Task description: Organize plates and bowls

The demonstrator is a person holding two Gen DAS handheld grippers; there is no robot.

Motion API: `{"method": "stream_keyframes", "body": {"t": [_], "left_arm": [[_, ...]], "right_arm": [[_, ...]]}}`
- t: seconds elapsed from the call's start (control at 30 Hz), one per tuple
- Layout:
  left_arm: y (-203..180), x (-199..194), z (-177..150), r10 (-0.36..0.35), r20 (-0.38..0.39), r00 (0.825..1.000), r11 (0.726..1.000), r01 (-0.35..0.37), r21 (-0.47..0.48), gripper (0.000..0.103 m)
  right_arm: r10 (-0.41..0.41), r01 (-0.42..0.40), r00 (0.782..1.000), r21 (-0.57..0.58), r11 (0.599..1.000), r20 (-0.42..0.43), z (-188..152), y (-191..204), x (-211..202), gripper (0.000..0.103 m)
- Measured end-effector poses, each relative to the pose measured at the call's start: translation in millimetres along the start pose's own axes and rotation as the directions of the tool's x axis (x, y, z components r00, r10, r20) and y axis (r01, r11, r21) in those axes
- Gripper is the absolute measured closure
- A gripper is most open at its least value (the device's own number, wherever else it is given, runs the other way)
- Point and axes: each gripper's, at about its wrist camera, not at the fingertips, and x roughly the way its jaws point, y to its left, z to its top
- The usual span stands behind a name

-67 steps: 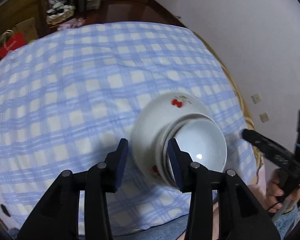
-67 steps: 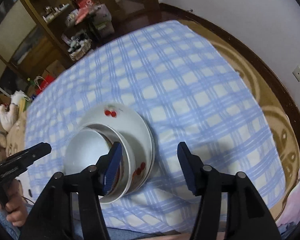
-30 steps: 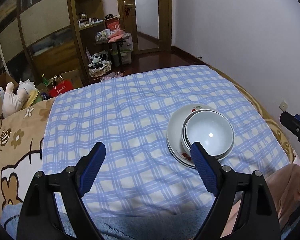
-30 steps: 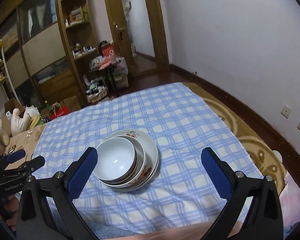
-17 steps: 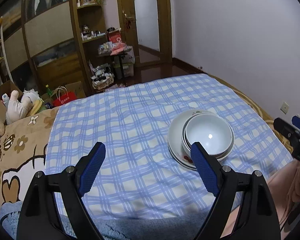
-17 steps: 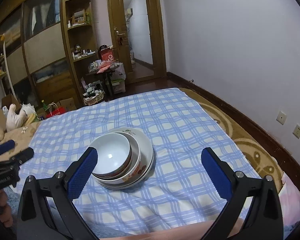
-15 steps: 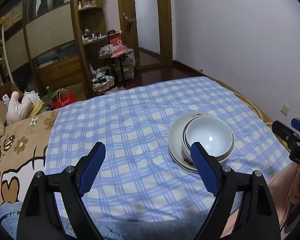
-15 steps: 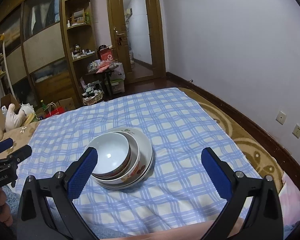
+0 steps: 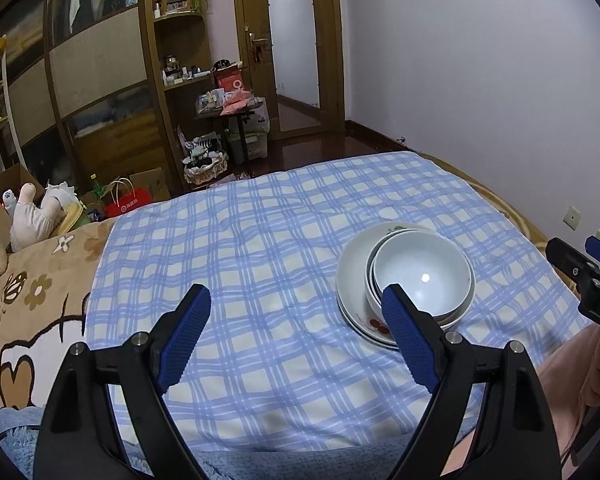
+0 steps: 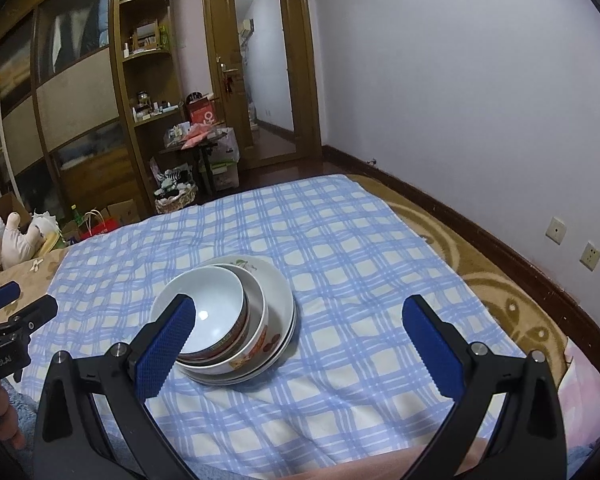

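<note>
- Left wrist view: blue checked cloth (image 9: 260, 264) covers the bed across the middle of the frame, with a wooden cabinet (image 9: 100, 80) at upper left and a door (image 9: 292, 40) at top centre.
- Nested bowls (image 9: 422, 276) sit on a stack of plates (image 9: 350, 280) at centre right, on the cloth.
- At the bottom, the left gripper (image 9: 296, 312) stands wide with nothing between its blue pads; the right-hand pad overlaps the stack's near edge in the picture, though contact cannot be told.
- At the right edge, part of the right gripper (image 9: 580, 268) shows above a hand (image 9: 596, 364).
- Right wrist view: same cloth (image 10: 340, 248), a plain wall (image 10: 460, 80) at right with two sockets (image 10: 572, 244).
- Bowls (image 10: 204, 312) and plates (image 10: 280, 296) lie left of centre.
- Right gripper (image 10: 298, 320) is spread wide and empty; the left gripper (image 10: 12, 308) shows at the left edge.
</note>
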Motion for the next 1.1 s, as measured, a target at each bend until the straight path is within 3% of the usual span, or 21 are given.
{"method": "stream_keyframes", "body": {"t": [0.33,1.1], "left_arm": [[-1.7,7.5,-0.5,-0.004,-0.019,1.0,1.0,0.005,0.016,0.015],[8.3,2.1,1.7,0.099,0.025,0.995,0.994,-0.098,-0.048,0.015]], "right_arm": [[-0.036,0.035,0.999,-0.029,0.999,-0.008,-2.4,6.6,11.3,0.0],[-0.048,0.049,0.999,-0.048,0.998,0.023,-0.1,12.0,7.7,0.0]]}}
